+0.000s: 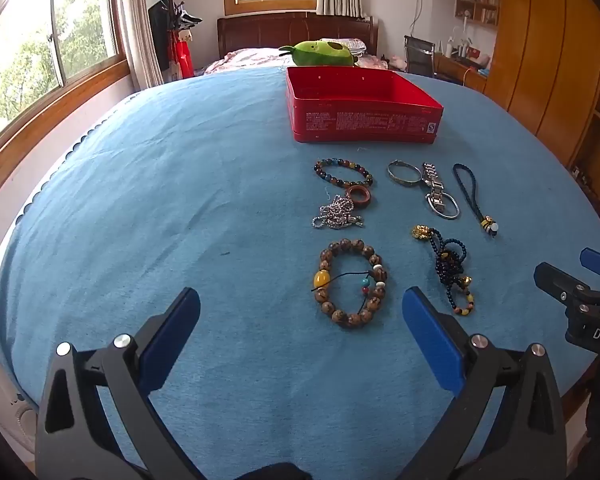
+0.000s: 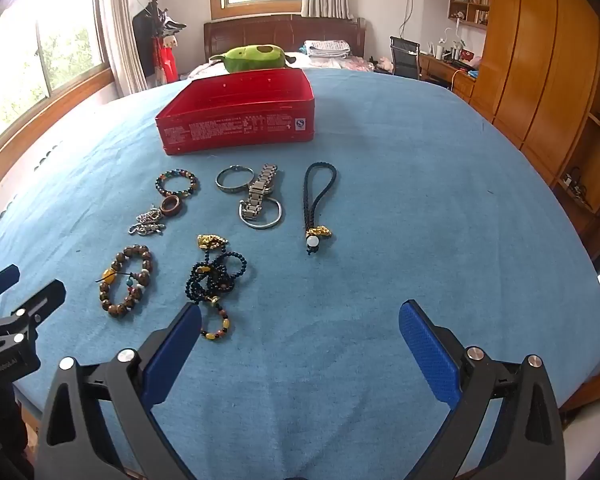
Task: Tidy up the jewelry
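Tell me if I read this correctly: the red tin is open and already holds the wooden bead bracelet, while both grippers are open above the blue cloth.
Not quite. The wooden bead bracelet is not in the red tin; it lies on the blue cloth, as the left wrist view shows. The rest holds: the tin is open, and the left gripper and right gripper are open.

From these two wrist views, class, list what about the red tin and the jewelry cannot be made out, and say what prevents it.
- Red tin, both views: its floor is hidden by the near wall, so its contents are unknown.
- Print on the tin's side, both views: too small to read.
- Silver chain, both views: bunched, so its clasp is unclear.
- Dark bead strand, right wrist view: its near end is partly covered by the right gripper's finger.
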A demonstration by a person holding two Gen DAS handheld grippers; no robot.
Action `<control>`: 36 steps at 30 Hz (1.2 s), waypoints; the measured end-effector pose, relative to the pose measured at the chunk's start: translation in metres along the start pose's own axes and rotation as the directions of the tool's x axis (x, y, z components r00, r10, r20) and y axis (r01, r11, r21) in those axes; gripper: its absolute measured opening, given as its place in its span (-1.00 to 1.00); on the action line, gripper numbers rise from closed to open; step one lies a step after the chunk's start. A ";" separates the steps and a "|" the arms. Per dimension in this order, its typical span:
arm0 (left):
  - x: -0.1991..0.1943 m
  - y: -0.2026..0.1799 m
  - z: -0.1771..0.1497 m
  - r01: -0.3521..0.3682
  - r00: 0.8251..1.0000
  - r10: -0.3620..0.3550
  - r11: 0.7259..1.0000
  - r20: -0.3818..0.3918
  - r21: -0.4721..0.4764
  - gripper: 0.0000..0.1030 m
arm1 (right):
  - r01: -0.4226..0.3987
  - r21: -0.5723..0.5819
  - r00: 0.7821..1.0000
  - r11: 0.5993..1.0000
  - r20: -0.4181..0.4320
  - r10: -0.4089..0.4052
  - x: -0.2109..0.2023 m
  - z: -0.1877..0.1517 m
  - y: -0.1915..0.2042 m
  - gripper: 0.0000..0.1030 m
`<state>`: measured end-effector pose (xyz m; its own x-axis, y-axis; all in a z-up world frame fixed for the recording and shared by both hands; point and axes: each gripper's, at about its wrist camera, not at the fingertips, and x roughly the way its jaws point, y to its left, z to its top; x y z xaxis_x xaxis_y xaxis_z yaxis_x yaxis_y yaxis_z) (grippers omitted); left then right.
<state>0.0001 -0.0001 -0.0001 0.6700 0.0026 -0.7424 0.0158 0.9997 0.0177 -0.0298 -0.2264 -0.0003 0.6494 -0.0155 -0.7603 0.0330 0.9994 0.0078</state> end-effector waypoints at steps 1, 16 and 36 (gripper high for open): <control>0.000 0.000 0.000 0.000 1.000 0.000 1.000 -0.001 0.000 0.95 | 0.000 0.000 1.000 1.000 0.002 0.000 0.000 0.000 0.000 0.93; 0.000 0.000 0.000 0.001 1.000 -0.001 1.000 0.000 -0.001 0.95 | 0.002 0.000 1.000 1.000 0.001 -0.002 0.001 0.000 0.001 0.93; 0.000 0.000 0.000 0.003 1.000 -0.003 1.000 -0.001 0.001 0.95 | 0.001 -0.001 1.000 1.000 0.001 -0.001 0.004 -0.001 0.003 0.93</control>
<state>-0.0001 0.0001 0.0000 0.6693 -0.0001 -0.7430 0.0185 0.9997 0.0166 -0.0279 -0.2237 -0.0046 0.6501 -0.0164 -0.7596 0.0332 0.9994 0.0068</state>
